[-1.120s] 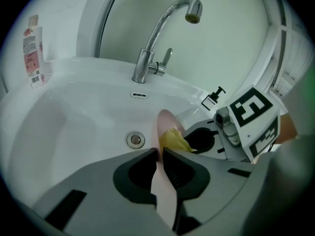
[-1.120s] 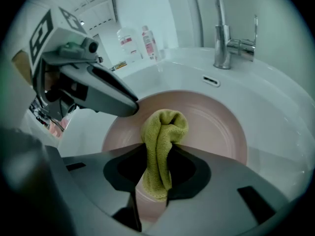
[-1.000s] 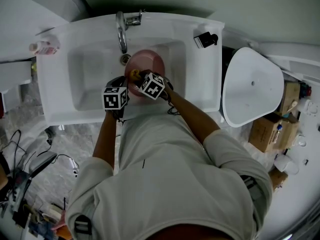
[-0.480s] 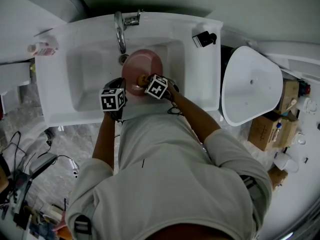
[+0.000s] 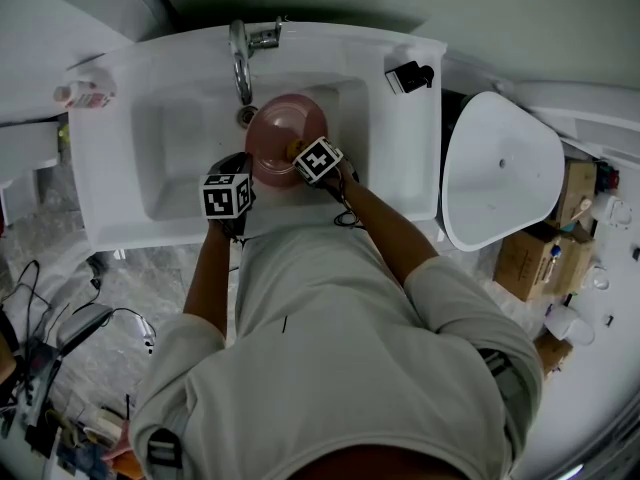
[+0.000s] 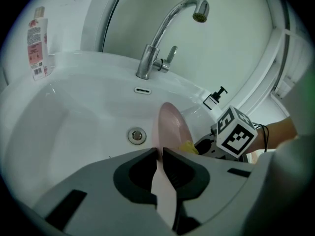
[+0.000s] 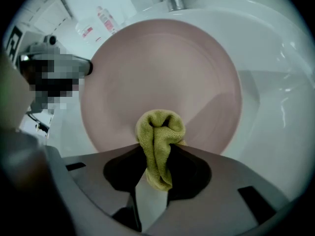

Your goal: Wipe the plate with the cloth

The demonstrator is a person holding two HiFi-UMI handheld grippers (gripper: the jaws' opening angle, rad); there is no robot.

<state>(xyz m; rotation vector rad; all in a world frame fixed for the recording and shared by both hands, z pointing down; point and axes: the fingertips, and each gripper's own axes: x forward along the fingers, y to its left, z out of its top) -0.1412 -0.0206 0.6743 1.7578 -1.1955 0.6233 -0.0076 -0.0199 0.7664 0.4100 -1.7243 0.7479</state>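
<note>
One plate (image 5: pixel 283 128), centre; one cloth (image 7: pixel 158 141); two grippers, the left gripper (image 6: pixel 160 154) and the right gripper (image 7: pixel 158 150); one sink (image 5: pixel 170 138); one tap (image 5: pixel 241 63); one bottle (image 5: pixel 88 95), upper left; one black pump dispenser (image 5: pixel 412 77), upper right.

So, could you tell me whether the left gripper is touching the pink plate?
Touching. The left gripper view shows the left gripper clamping the pink plate by its rim.

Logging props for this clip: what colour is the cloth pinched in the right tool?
Yellow-green; the cloth shows best in the right gripper view.
</note>
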